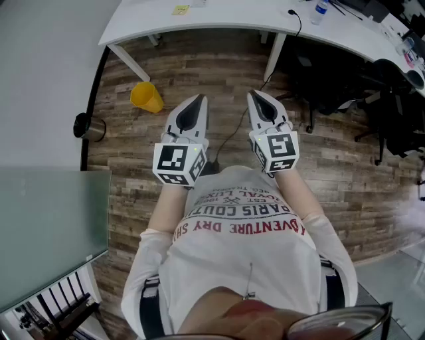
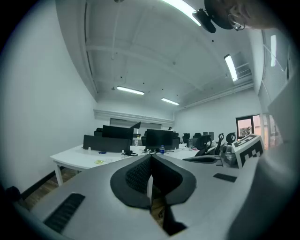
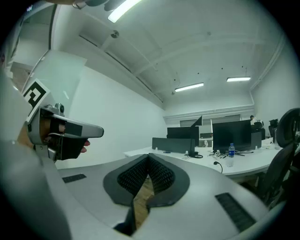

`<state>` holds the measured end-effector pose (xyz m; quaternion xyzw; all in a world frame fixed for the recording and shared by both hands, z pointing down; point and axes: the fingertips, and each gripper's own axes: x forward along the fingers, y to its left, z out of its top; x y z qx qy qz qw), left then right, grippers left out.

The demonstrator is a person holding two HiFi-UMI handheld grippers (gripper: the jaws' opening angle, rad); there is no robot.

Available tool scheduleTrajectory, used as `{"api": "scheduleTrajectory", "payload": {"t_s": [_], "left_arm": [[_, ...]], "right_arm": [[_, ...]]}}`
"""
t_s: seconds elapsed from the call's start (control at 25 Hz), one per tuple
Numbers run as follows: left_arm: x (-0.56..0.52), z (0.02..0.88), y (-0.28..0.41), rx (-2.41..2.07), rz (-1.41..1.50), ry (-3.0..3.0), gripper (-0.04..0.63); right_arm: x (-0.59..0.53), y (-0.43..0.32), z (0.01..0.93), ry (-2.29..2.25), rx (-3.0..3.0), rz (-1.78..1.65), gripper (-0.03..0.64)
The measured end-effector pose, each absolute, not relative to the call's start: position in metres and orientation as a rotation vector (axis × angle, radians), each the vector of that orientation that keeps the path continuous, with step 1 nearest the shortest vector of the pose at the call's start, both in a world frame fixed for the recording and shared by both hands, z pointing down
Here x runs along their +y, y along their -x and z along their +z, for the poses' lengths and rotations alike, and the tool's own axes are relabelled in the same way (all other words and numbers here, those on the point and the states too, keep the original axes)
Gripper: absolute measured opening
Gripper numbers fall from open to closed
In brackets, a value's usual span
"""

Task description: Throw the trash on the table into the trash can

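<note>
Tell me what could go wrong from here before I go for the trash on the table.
1. Left gripper and right gripper are both shut and empty; the yellow scrap on the table looks flat, so pinching it may slip.
2. A cable trails across the floor between you and the table: possible trip.
3. A dark bin stands near the yellow can; the trash could land in the wrong one.

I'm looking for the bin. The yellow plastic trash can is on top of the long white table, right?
No. The yellow plastic trash can is on the brown wooden floor beside the long white table; the head view shows it.
</note>
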<state>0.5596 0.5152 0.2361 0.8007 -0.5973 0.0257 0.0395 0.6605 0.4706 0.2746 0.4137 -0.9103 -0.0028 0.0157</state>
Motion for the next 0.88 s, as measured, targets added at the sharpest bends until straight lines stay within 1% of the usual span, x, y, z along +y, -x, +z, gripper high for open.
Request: {"api": "scheduleTrajectory", "payload": {"t_s": [0.24,0.6,0.76,0.88], "left_arm": [[0.51,0.241,-0.559,-1.832,0.089,-2.439,0.023],[0.493,0.257,-0.562,-1.794,0.104,-2.41,0.023],[0.479,0.264,-0.552,-1.781,0.082,-2.361,0.023],[0.464,0.273,-0.543,-1.757,0.088,-2.345,0.023]], "right_arm": [[0.466,-0.661,0.28,-1.267,-2.827,0.002,0.025],[0.454,-0.665,0.305,-1.263,-2.789,0.14,0.025],[0.439,-0.66,0.313,-1.255,-2.79,0.232,0.025],[0.42,-0.647,0.311,-1.255,-2.797,0.234,0.025]]}}
